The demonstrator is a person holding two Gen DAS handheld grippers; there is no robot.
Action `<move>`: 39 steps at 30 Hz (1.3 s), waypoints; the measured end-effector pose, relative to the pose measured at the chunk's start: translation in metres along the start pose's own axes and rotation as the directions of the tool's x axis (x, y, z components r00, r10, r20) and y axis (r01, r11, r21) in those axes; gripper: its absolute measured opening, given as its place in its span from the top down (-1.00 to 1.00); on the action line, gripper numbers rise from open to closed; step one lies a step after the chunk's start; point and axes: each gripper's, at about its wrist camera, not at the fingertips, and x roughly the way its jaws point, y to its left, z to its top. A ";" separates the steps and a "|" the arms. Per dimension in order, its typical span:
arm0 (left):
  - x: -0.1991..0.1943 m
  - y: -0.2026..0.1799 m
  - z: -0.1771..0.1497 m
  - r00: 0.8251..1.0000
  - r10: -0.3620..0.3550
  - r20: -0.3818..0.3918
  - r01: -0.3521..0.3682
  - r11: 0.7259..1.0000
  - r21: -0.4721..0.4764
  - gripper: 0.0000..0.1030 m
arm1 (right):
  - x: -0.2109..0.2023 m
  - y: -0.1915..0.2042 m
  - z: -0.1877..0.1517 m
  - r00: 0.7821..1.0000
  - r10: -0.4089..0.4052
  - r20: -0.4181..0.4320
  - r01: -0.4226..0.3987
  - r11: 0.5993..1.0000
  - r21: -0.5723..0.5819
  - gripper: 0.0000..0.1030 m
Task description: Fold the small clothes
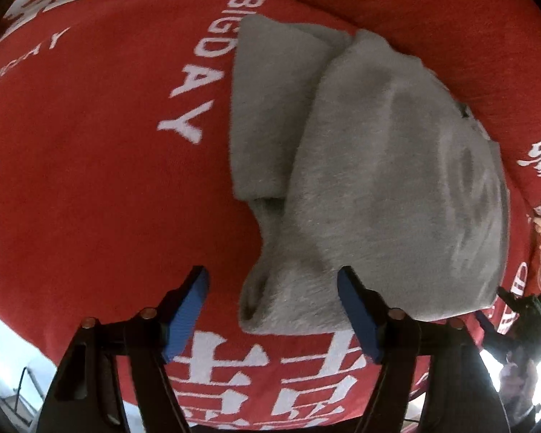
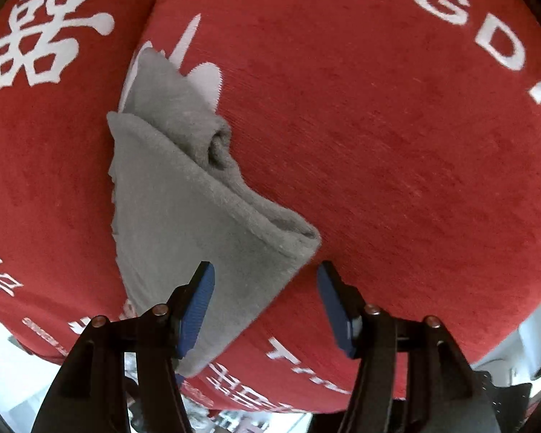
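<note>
Folded grey garment point(image 1: 378, 187) between open grippers

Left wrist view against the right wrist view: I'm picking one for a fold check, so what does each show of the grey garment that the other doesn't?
Only the left wrist view shows the grey garment broadside, with a narrower folded flap lying to one side and the right gripper at its far corner. Only the right wrist view shows the garment edge-on: stacked layers meeting at a folded corner and a bunched roll behind. Both show the red blanket with white lettering beneath, and each view's own left gripper or right gripper open, holding nothing.
</note>
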 end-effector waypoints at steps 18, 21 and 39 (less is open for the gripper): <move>0.011 -0.001 -0.021 0.999 0.042 -0.022 -0.039 0.991 0.125 0.85 | -0.009 0.017 0.004 0.968 -0.243 0.064 0.251 0.937 -0.241 0.82; 0.007 -0.003 -0.024 0.998 0.061 -0.016 -0.058 0.986 0.157 0.85 | -0.011 0.014 0.005 0.973 -0.226 0.056 0.233 0.940 -0.248 0.82; -0.035 -0.064 0.044 0.980 0.113 0.166 -0.145 0.970 0.197 0.84 | -0.028 0.118 0.002 0.939 -0.263 0.220 0.340 0.804 -0.488 0.81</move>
